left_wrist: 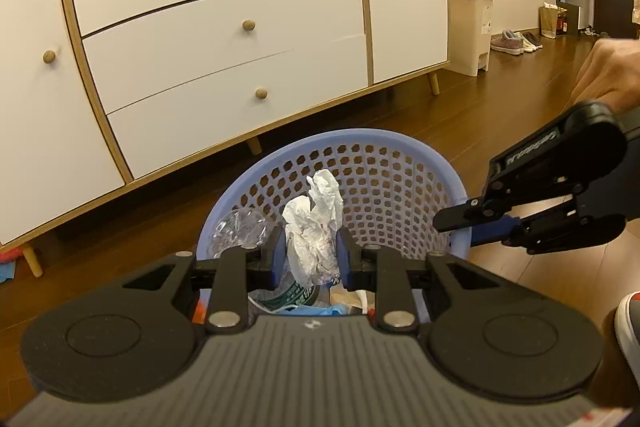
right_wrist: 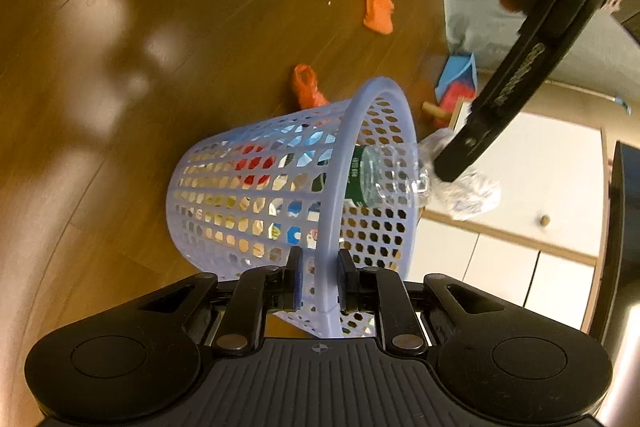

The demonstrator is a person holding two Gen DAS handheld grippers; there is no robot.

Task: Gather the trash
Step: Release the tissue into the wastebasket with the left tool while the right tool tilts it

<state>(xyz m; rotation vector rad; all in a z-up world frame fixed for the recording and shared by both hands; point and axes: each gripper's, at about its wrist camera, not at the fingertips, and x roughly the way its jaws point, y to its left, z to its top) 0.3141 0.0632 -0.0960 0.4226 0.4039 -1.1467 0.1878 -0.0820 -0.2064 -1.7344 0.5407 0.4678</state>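
Note:
My left gripper (left_wrist: 312, 247) is shut on a crumpled white paper wad (left_wrist: 316, 223) and holds it above the open mouth of a light blue perforated basket (left_wrist: 384, 151). Inside the basket lie a clear plastic bottle (left_wrist: 236, 231) and mixed wrappers. My right gripper (left_wrist: 460, 227) comes in from the right, one finger inside and one outside the rim. In the right wrist view the right gripper (right_wrist: 320, 279) is shut on the basket (right_wrist: 240, 187) at its rim. There the bottle (right_wrist: 392, 175) sticks out of the mouth, with the left gripper (right_wrist: 452, 167) and its paper wad (right_wrist: 476, 199) just beyond.
A white sideboard (left_wrist: 224, 27) on wooden legs stands close behind the basket. A beige pedal bin (left_wrist: 470, 27) and shoes (left_wrist: 516, 43) lie further right. Two orange scraps (right_wrist: 378, 11) (right_wrist: 306, 87) and blue-red items (right_wrist: 456, 79) lie on the wooden floor. A hand (left_wrist: 612, 75) holds the right gripper.

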